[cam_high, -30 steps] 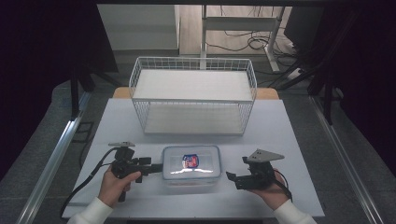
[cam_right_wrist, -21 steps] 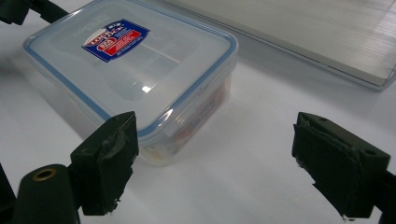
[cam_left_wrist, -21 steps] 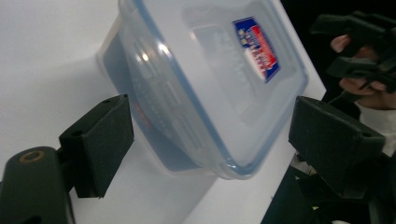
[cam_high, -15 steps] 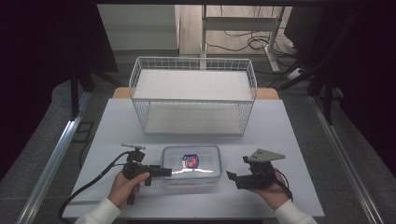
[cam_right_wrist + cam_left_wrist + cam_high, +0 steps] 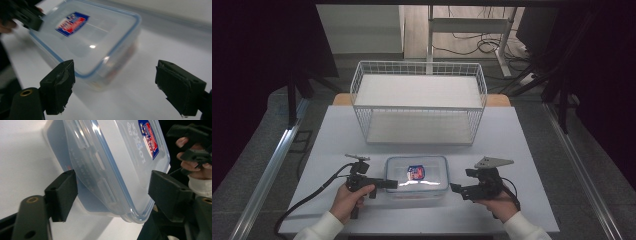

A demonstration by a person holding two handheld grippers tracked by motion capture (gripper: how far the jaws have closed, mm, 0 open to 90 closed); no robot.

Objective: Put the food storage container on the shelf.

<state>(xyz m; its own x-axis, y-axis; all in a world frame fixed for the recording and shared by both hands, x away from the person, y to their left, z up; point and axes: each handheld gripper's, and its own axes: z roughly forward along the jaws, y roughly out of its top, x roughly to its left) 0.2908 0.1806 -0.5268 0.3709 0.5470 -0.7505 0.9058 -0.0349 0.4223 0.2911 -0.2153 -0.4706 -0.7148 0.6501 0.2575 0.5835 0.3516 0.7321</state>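
My left gripper (image 5: 112, 195) straddles the lidded box's (image 5: 417, 176) end, jaws wide, gripping nothing. My right gripper (image 5: 115, 85) waits beside it, equally open. Nothing is lifted; the wire basket (image 5: 419, 107) stands empty.

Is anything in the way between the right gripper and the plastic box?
Nothing visible. The right gripper sits open just beside the plastic box, with only bare white table between them.

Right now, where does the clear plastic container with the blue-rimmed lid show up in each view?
High view: container sits low centre, between both grippers.
Left gripper view: upper middle, tilted, between the jaws.
Right gripper view: upper left.
Shared landmark: the lid's red and blue label.
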